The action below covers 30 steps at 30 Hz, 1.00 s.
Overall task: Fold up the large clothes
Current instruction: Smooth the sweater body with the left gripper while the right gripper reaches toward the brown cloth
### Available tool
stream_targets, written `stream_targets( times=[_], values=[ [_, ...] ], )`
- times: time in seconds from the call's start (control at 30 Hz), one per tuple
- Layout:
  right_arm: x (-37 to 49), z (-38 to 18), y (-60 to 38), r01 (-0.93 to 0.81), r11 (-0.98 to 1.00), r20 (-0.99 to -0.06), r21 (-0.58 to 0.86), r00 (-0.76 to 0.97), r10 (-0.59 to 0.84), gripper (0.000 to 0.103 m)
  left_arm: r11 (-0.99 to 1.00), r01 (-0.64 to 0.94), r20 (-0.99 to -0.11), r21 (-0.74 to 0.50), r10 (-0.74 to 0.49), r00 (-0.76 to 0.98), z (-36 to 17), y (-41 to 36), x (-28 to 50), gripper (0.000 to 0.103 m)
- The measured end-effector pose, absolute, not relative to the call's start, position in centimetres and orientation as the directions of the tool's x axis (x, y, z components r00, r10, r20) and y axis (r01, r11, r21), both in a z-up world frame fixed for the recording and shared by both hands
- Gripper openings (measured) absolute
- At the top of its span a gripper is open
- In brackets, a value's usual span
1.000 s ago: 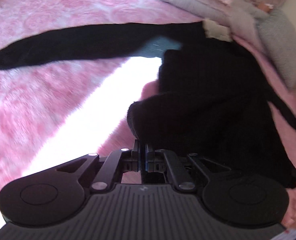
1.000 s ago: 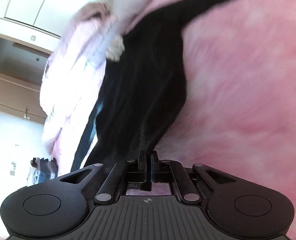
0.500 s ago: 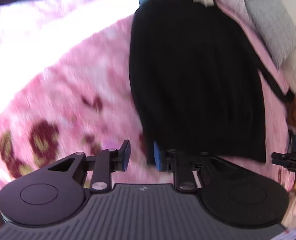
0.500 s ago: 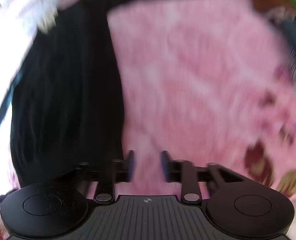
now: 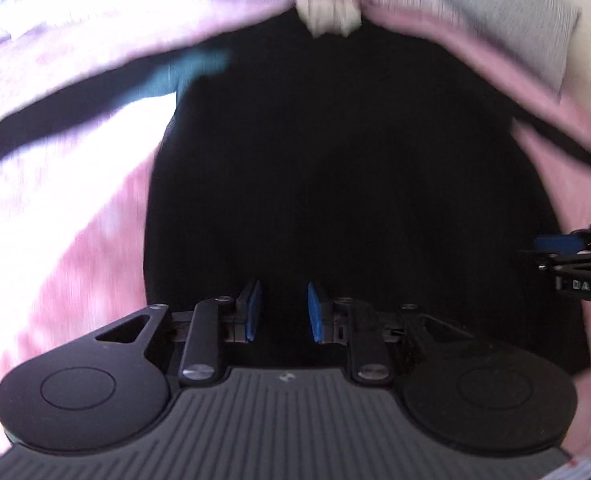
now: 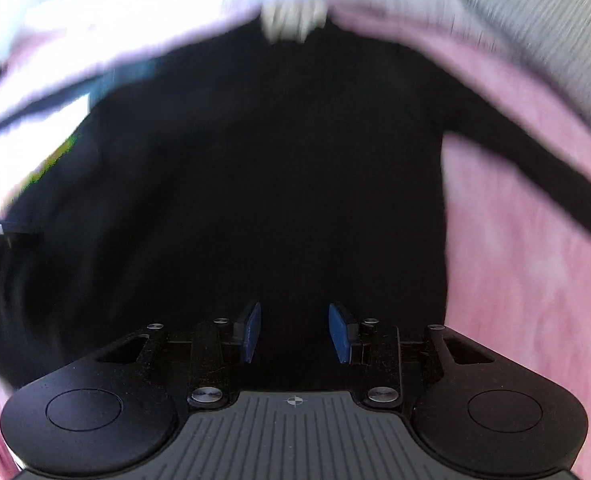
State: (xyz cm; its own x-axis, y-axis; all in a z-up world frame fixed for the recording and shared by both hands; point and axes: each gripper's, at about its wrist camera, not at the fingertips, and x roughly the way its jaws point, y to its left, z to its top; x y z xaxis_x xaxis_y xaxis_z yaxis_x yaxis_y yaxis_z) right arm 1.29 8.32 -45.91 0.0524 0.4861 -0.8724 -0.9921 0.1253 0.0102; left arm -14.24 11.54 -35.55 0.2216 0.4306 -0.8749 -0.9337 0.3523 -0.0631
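Both grippers, left (image 5: 281,311) and right (image 6: 294,332), hover with jaws apart and empty over the near hem of the black garment (image 5: 335,184) spread ahead on the pink blanket (image 5: 75,240), whereas a second ago both were clamped on it.

The only readable text is the white lettering "DAS" on the black body of the right gripper (image 5: 551,252), seen at the right edge of the left wrist view. Nothing else carries legible writing.
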Motion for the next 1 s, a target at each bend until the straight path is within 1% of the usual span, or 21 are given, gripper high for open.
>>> stream_targets(
  times=[0.03,0.13,0.2,0.23,0.3,0.4,0.47,0.53,0.6,0.63,0.7,0.73,0.77,0.8,0.87,0.93,1.0],
  values=[
    [1.1,-45.8,6.5,-0.994,0.108,-0.854,0.02,0.039,0.519,0.035,0.351,-0.935,-0.874,-0.056,0.436,0.216,-35.7,10.2,-14.5,0.02],
    [2.0,-45.4,3.0,-0.984,0.106,-0.887,0.14,-0.077,0.455,0.035,0.334,-0.94,-0.892,-0.068,0.401,0.207,-35.2,7.1,-15.5,0.02],
    [3.8,-44.3,2.3,-0.969,0.116,-0.885,0.217,-0.146,0.442,0.035,0.302,-0.95,-0.912,-0.075,0.364,0.188,-34.8,6.5,-15.9,0.02],
    [5.2,-43.7,2.4,-0.961,0.143,-0.885,0.235,-0.151,0.441,0.035,0.287,-0.955,-0.918,-0.077,0.354,0.181,-34.3,6.6,-16.0,0.019],
    [9.2,-42.3,2.6,-0.943,0.24,-0.87,0.231,-0.089,0.485,0.035,0.247,-0.965,-0.918,-0.083,0.358,0.17,-33.4,7.3,-16.3,0.019],
    [18.0,-41.7,3.6,-0.85,0.483,-0.841,0.212,0.093,0.533,0.035,0.18,-0.979,-0.906,-0.093,0.394,0.158,-32.3,9.8,-17.2,0.019],
    [24.5,-42.3,4.1,-0.73,0.647,-0.813,0.223,0.226,0.536,0.035,0.131,-0.986,-0.899,-0.102,0.413,0.148,-32.0,12.0,-17.6,0.019],
    [30.5,-44.0,4.4,-0.562,0.778,-0.797,0.28,0.316,0.515,0.036,0.095,-0.989,-0.893,-0.11,0.427,0.14,-31.9,14.0,-17.6,0.019],
    [35.4,-46.5,4.8,-0.389,0.847,-0.804,0.363,0.33,0.495,0.037,0.078,-0.99,-0.889,-0.12,0.436,0.142,-31.8,15.6,-17.5,0.019],
    [37.0,-47.6,4.7,-0.33,0.849,-0.789,0.413,0.336,0.514,0.037,0.072,-0.989,-0.887,-0.126,0.439,0.145,-31.9,16.2,-17.3,0.019],
    [38.3,-48.8,4.8,-0.279,0.826,-0.731,0.489,0.386,0.563,0.037,0.051,-0.989,-0.887,-0.136,0.439,0.145,-32.2,17.1,-17.0,0.019],
    [38.8,-48.9,5.0,-0.288,0.823,-0.717,0.489,0.405,0.568,0.035,0.036,-0.988,-0.888,-0.148,0.436,0.149,-32.4,17.3,-16.8,0.019],
    [39.0,-48.9,5.3,-0.324,0.831,-0.715,0.453,0.424,0.555,0.004,0.023,-0.987,-0.89,-0.161,0.43,0.155,-32.7,17.5,-16.8,0.019],
    [38.6,-48.9,6.1,-0.372,0.843,-0.727,0.388,0.439,0.528,0.0,0.011,-0.986,-0.893,-0.168,0.422,0.157,-32.9,17.6,-16.9,0.019],
    [38.0,-47.5,7.1,-0.457,0.847,-0.701,0.271,0.509,0.499,0.0,0.006,-0.986,-0.899,-0.169,0.408,0.157,-32.9,17.6,-16.7,0.019],
    [38.2,-46.9,7.3,-0.506,0.85,-0.666,0.15,0.583,0.465,0.0,0.028,-0.986,-0.902,-0.163,0.401,0.16,-33.1,17.7,-16.3,0.019],
    [39.5,-47.8,7.7,-0.527,0.844,-0.663,0.1,0.597,0.452,0.0,0.063,-0.987,-0.906,-0.151,0.392,0.163,-33.8,17.9,-17.0,0.019]
  ],
)
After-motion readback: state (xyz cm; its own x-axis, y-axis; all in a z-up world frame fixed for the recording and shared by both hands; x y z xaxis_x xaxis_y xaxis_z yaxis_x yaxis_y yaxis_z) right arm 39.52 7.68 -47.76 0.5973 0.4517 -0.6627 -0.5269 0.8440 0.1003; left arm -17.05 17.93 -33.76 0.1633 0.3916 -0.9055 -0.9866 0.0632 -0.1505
